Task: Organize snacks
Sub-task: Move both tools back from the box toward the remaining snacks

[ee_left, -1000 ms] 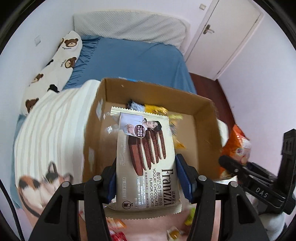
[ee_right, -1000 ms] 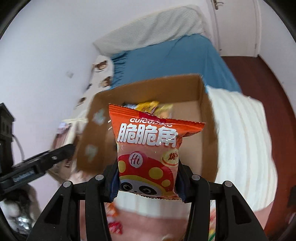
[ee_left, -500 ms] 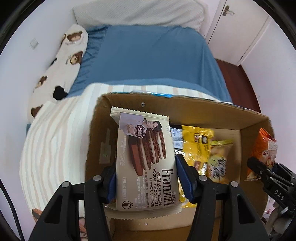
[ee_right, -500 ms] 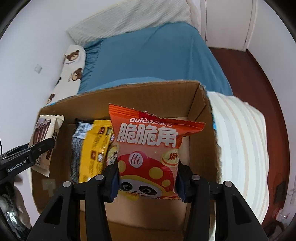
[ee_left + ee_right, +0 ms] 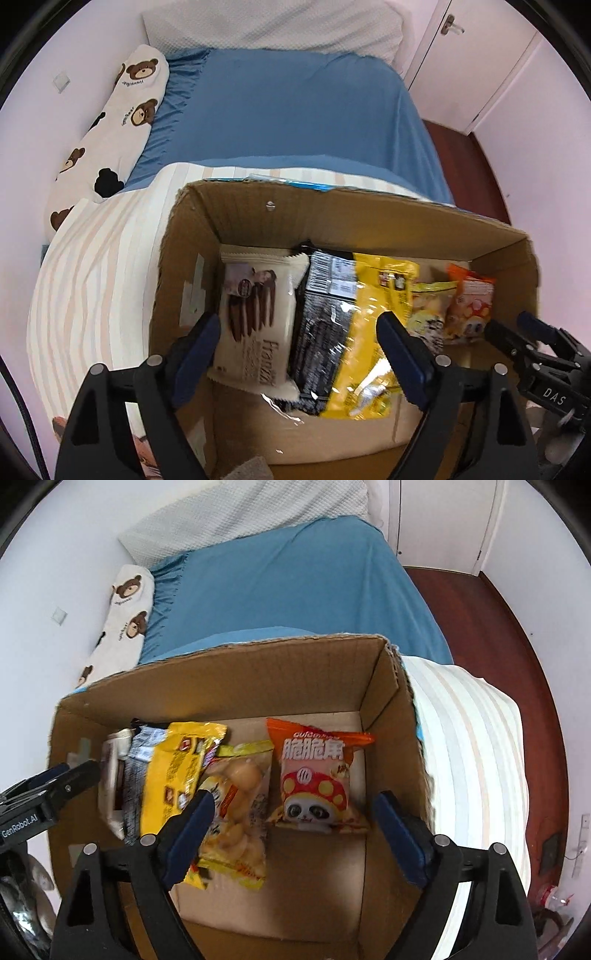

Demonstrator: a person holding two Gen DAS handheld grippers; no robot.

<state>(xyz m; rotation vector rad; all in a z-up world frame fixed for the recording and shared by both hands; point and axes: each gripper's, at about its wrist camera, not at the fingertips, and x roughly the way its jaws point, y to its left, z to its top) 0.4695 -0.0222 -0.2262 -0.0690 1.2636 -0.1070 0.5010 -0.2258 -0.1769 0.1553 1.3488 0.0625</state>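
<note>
A cardboard box [image 5: 369, 221] [image 5: 236, 672] stands on a striped blanket on the bed. Inside lie a white Franzzi cookie pack [image 5: 258, 317] at the left, a black pack [image 5: 325, 325], a yellow pack [image 5: 373, 325] [image 5: 173, 771], a clear bag of yellow snacks [image 5: 236, 812] and an orange panda snack bag [image 5: 317, 779] [image 5: 469, 306] at the right. My left gripper [image 5: 299, 350] hovers over the cookie pack, jaws opening, pads clear of it. My right gripper [image 5: 291, 827] hangs above the panda bag, jaws opening, nothing pressed between them.
The blue bedsheet [image 5: 288, 110] and a bear-print pillow [image 5: 110, 125] lie beyond the box. The striped blanket [image 5: 472, 746] spreads to both sides. A white door [image 5: 476, 59] and dark red floor [image 5: 491, 620] are at the back right.
Both grippers sank toward the box, then opened. The cookie pack dropped from the left gripper and the panda bag from the right; both now lie on the box floor.
</note>
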